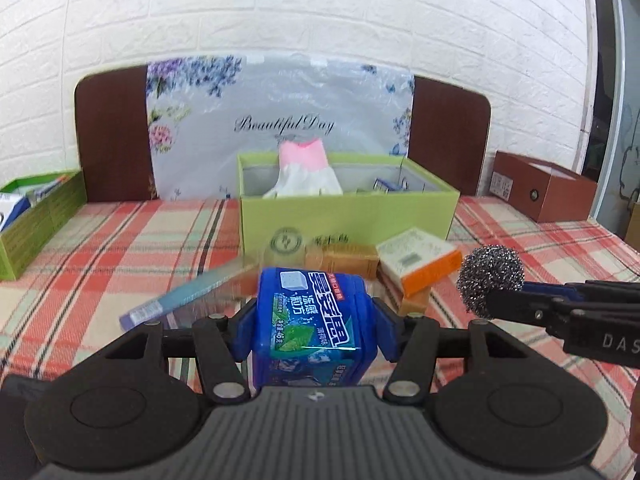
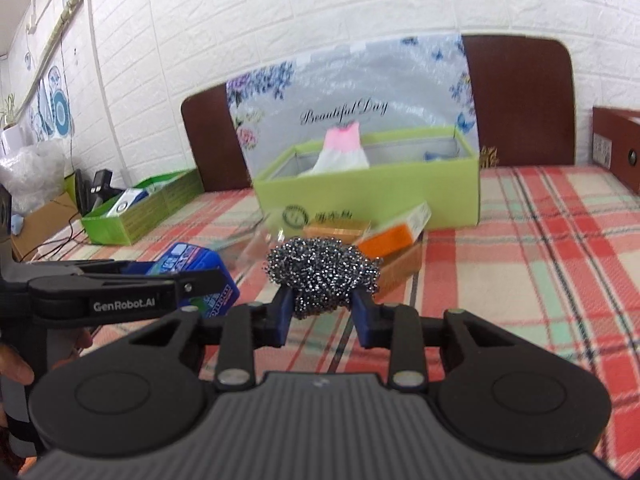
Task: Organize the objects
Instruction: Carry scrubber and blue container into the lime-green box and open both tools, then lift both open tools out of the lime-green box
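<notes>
My surface (image 1: 120, 232) has a red-green plaid cloth. Far centre sits a light green box (image 1: 348, 216); against its near side lie small orange cartons (image 1: 420, 264) and a toothpaste box (image 1: 188, 294). Far left another green box (image 1: 36, 224), far right a brown box (image 1: 544, 192).

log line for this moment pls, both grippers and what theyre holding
left hand-held gripper: shut on blue gum tub | right hand-held gripper: shut on steel wool scourer | both above plaid cloth | green box ahead

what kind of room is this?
Likely a home room staged for recording: plaid tablecloth on a table against a white brick-pattern wall, green sorting boxes, and household clutter.
</notes>
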Available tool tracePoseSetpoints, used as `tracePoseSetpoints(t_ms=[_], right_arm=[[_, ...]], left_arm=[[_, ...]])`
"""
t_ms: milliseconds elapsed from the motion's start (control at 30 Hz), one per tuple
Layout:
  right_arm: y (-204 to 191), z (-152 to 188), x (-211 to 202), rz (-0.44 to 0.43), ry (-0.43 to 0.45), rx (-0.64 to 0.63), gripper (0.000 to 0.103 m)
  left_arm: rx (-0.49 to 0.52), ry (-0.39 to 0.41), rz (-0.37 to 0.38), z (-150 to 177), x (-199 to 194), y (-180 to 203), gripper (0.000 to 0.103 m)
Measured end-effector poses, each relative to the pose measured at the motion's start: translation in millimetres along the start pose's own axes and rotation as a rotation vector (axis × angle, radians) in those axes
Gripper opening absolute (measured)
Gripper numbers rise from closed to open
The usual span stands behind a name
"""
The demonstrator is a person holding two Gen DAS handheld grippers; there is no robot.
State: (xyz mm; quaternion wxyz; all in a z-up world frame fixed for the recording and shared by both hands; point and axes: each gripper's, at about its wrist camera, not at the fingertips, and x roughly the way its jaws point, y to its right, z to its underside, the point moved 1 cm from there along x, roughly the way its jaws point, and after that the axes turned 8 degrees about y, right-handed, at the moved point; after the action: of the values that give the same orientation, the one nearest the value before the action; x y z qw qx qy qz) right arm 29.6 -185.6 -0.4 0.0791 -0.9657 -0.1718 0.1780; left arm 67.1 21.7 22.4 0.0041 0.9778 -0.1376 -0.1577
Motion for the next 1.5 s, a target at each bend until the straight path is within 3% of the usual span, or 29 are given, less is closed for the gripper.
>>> tracePoseSetpoints(t_ms=[367, 633, 767, 867, 900, 967, 1000, 1100, 1233, 1367, 1500], right_arm=[[22.5, -58.7, 20.6, 0.064, 0.129, -0.1, 0.031], [58.4, -85.1, 76.9, 0.117, 0.161, -0.211, 0.031], [81.8, -91.9, 109.8, 0.136, 0.147, -0.248, 0.031], [76.9, -90.9, 141.1, 0.136, 0.131, -0.229, 0.032], [74.4, -90.2, 150.2, 0.133, 0.125, -0.223, 0.034], [69.7, -87.3, 169.5, 0.106, 0.106, -0.207, 0.046], [69.6, -84.7, 179.2, 0.088, 0.101, -0.197, 0.056], [70.3, -76.0, 193.3, 0.094, 0.06, -0.199, 0.064], [75.7, -66.1, 178.2, 0.123, 0.111, -0.16, 0.102], [77.9, -73.3, 156.5, 0.131, 0.13, -0.13, 0.102], [68.3, -90.2, 121.0, 0.137, 0.203, -0.127, 0.103]], left_arm=[[0.063, 0.173, 0.04, -84.2, 37.9, 24.1, 0.06], [-0.07, 0.163, 0.057, -119.6, 124.1, 16.0, 0.06], [-0.102, 0.126, 0.03, -121.0, 164.1, 8.9, 0.06], [-0.109, 0.108, 0.019, -115.9, 185.7, 4.8, 0.06], [-0.107, 0.105, 0.025, -113.2, 191.2, 3.4, 0.061], [-0.101, 0.081, 0.014, -107.1, 200.1, 0.1, 0.084], [-0.103, 0.075, -0.018, -103.7, 201.0, -1.9, 0.087], [-0.115, 0.075, -0.042, -92.6, 197.1, -11.4, 0.089], [-0.139, 0.043, -0.068, -84.7, 189.5, -18.8, 0.09], [-0.131, 0.047, -0.083, -90.4, 170.5, -15.5, 0.09], [-0.097, 0.076, -0.093, -100.6, 138.2, -2.2, 0.09]])
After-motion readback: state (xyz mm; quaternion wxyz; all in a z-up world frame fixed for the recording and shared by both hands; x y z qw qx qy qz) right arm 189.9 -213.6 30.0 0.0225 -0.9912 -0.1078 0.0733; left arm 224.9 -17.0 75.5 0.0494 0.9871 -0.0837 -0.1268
